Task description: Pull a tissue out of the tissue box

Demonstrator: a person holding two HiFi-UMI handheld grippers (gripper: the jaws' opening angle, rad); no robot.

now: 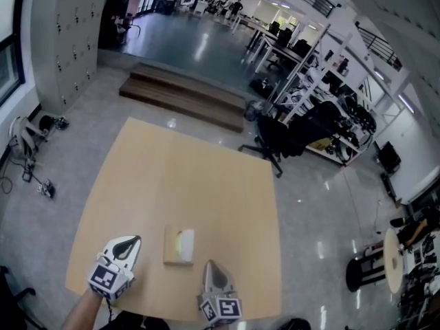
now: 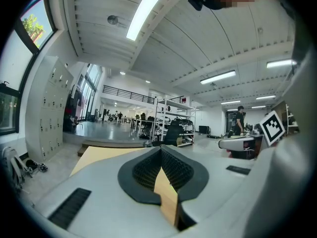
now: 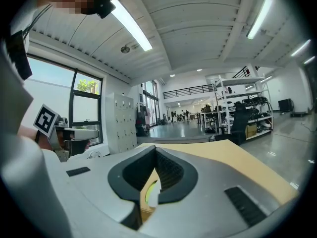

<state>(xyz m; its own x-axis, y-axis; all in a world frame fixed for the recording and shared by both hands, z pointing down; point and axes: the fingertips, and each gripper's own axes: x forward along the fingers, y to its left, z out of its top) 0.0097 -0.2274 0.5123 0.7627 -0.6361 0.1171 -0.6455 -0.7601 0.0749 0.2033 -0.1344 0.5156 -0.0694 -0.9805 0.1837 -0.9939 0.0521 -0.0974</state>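
My left gripper [image 1: 128, 243] and right gripper [image 1: 212, 267] are closed, empty. I might bump the box [image 1: 179, 246] off the tabletop's [image 1: 172, 177] near edge.

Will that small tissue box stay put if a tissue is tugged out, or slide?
The tissue box looks small and low, so probably light; it may slide on the smooth table. Nothing holds it down, so a tug could lift it. Being flat, it seems unlikely to tip.
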